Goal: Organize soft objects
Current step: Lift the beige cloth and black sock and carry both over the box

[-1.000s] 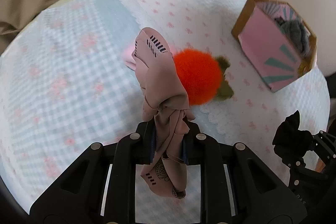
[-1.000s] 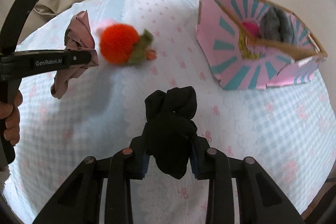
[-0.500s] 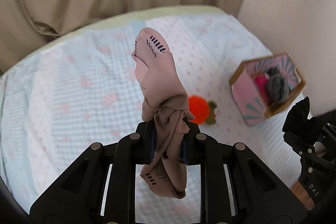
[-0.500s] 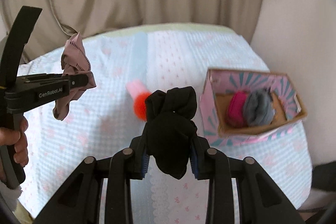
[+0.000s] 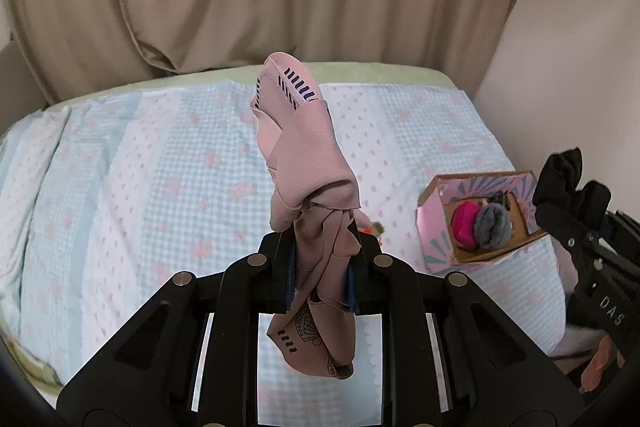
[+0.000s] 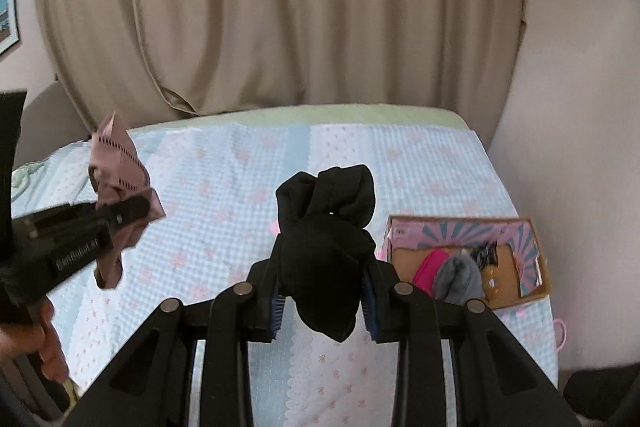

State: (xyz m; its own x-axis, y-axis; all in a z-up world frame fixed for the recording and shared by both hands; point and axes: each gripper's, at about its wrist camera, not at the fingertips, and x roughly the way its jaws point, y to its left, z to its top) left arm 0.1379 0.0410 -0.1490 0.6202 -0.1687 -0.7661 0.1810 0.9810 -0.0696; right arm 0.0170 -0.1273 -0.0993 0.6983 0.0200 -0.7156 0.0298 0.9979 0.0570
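Note:
My left gripper (image 5: 322, 267) is shut on a dusty-pink sock (image 5: 308, 163) with dark dashes, held high above the bed; it also shows in the right wrist view (image 6: 120, 195). My right gripper (image 6: 324, 291) is shut on a bunched black sock (image 6: 326, 239), also seen at the right of the left wrist view (image 5: 560, 175). A pink and teal cardboard box (image 6: 536, 239) lies on the bed at the right and holds a magenta item (image 6: 430, 263) and a grey item (image 6: 456, 277). The orange plush toy is almost fully hidden behind the held socks.
The bed has a light blue and white checked cover (image 5: 160, 187) with pink flowers. A beige curtain (image 6: 300, 7) hangs behind the bed and a plain wall (image 6: 568, 107) stands at the right. The box also shows in the left wrist view (image 5: 436, 227).
Both grippers have risen and pulled back from the bed with their socks. The box and orange toy now look smaller and lower, and the curtain fills the upper view.

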